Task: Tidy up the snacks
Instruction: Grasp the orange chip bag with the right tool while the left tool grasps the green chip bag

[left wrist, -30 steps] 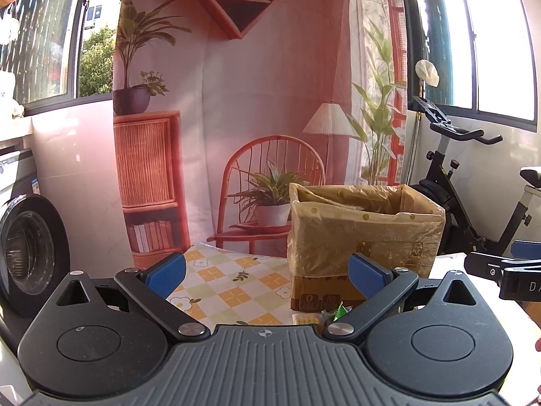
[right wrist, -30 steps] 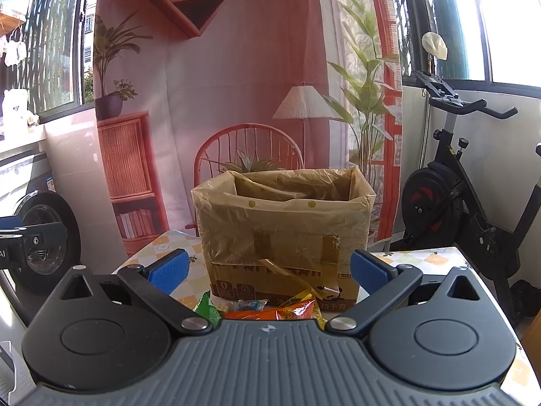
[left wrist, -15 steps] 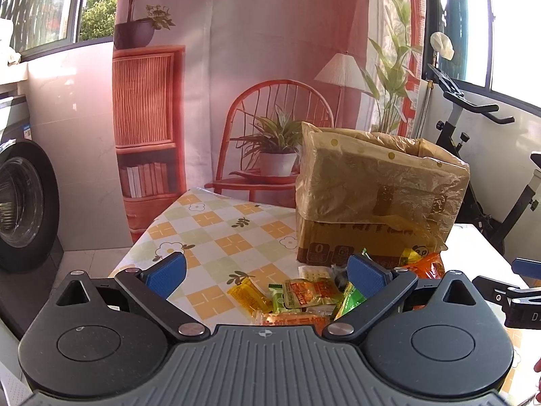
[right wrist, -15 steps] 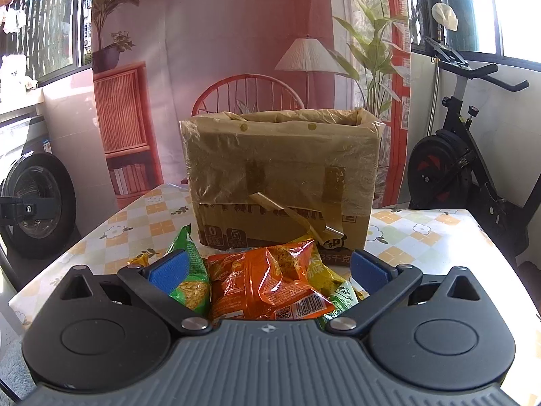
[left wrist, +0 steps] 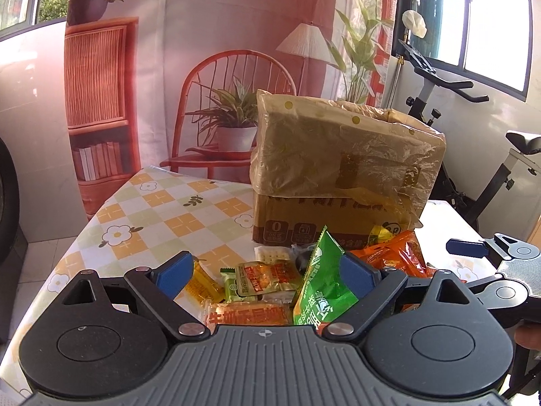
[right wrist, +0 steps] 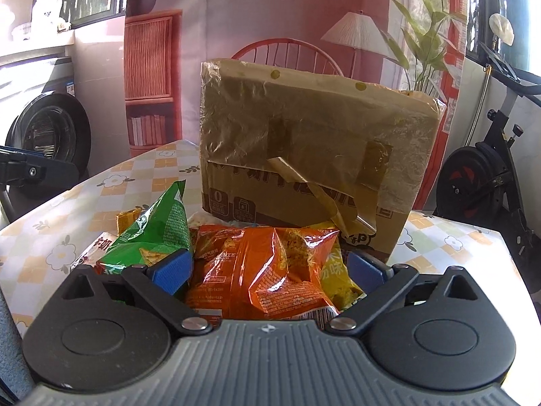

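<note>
Right now you are at the approach step: both tools hang over the pile of snacks and nothing has been picked up yet.

Your left gripper [left wrist: 265, 272] is spread wide and holds nothing; between its blue pads sit a small orange-and-green sachet [left wrist: 267, 279] and an orange bar [left wrist: 250, 314], with the green bag [left wrist: 321, 287] leaning against the right-hand pad. Your right gripper [right wrist: 270, 269] is just as wide and also holds nothing; the orange bag [right wrist: 267, 270] lies squarely between its pads, and a yellow bag [right wrist: 334, 270] peeks out beside it.

All the snacks lie in 1 heap on the checked tablecloth [left wrist: 162, 216], just in front of the cardboard box [left wrist: 341, 176], which is lined with a plastic bag and open at the top. That box looks like the likely place for them, though that is only my guess.

Next, I would have you lower the right tool until the pads straddle the orange bag, then close gently, since the puffed bag will give and may slip. Lift it clear of the box rim before you let go.

Count: 2 grippers, 1 box, 1 green bag, 1 yellow bag, at least 1 orange bag, 1 orange bar and about 4 small sachets. The heap overlaps, so you cannot get an exact total.
</note>
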`<state>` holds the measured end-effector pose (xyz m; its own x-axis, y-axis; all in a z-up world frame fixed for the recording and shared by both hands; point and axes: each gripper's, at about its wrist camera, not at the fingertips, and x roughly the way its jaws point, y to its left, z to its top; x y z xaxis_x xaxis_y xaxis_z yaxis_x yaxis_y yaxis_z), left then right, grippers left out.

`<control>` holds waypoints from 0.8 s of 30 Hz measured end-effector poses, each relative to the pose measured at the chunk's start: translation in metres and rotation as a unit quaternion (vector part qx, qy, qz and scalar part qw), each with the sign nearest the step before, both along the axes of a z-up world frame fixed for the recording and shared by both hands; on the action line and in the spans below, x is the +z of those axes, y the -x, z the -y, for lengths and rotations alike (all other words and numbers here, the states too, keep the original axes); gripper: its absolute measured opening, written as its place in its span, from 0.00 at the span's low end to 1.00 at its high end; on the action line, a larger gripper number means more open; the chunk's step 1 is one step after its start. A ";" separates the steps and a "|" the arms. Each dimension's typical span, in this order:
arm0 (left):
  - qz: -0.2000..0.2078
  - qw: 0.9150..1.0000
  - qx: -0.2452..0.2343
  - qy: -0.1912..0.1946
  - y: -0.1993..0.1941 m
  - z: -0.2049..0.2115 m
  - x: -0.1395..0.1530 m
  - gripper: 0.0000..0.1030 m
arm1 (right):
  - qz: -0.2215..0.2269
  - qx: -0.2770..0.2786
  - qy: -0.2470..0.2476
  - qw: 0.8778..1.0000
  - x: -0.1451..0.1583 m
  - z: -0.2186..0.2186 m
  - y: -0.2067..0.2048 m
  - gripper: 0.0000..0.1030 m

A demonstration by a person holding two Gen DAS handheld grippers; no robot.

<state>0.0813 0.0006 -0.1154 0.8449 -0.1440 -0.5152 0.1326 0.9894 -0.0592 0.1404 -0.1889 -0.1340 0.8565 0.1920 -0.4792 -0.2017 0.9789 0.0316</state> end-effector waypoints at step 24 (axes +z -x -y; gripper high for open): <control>-0.085 0.990 -0.112 0.010 -0.027 0.064 -0.055 0.92 | 0.027 -0.026 -0.077 0.996 -0.005 0.034 0.017 0.66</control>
